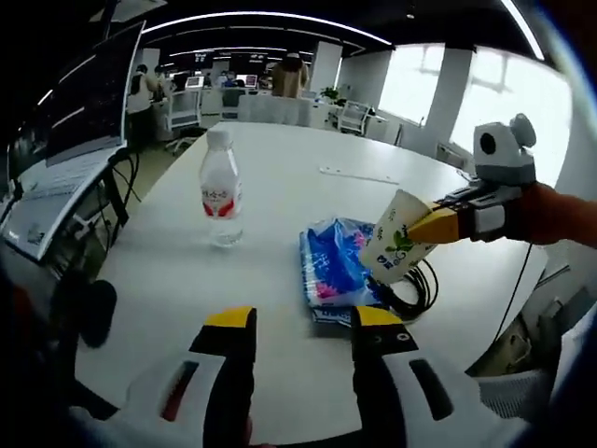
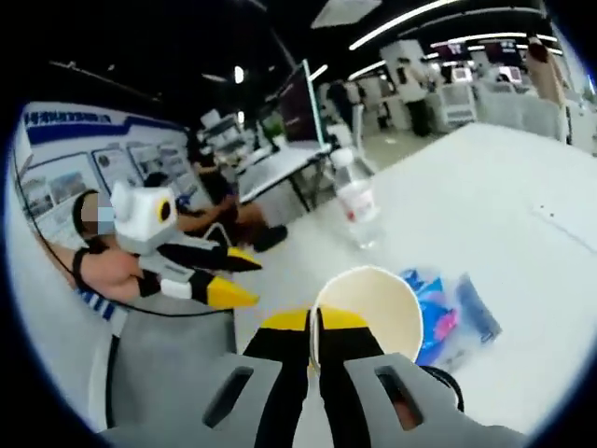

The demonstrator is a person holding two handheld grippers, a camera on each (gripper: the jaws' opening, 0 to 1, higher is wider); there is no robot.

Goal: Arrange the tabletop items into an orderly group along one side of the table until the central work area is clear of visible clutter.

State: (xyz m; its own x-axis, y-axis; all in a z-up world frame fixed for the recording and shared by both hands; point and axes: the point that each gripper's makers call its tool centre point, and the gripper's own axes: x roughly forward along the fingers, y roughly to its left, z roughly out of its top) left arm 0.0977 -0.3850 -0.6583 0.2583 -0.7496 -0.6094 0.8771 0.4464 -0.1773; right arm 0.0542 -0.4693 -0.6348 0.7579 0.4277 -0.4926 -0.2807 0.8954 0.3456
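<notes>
Paper cup (image 1: 396, 245) pinched at its rim by the right gripper (image 1: 437, 227), tilted above the white table (image 1: 280, 187).
Jaws closed on the cup wall in the right gripper view, open mouth of the cup (image 2: 366, 308) facing the camera. Left gripper (image 1: 298, 327) empty, its 2 yellow-tipped jaws spread apart over the near table edge. Blue tissue pack (image 1: 334, 266) lying just under the cup, black cable (image 1: 415, 289) beside it on the right. Water bottle (image 1: 220, 189) upright, left of the pack and apart from it.
</notes>
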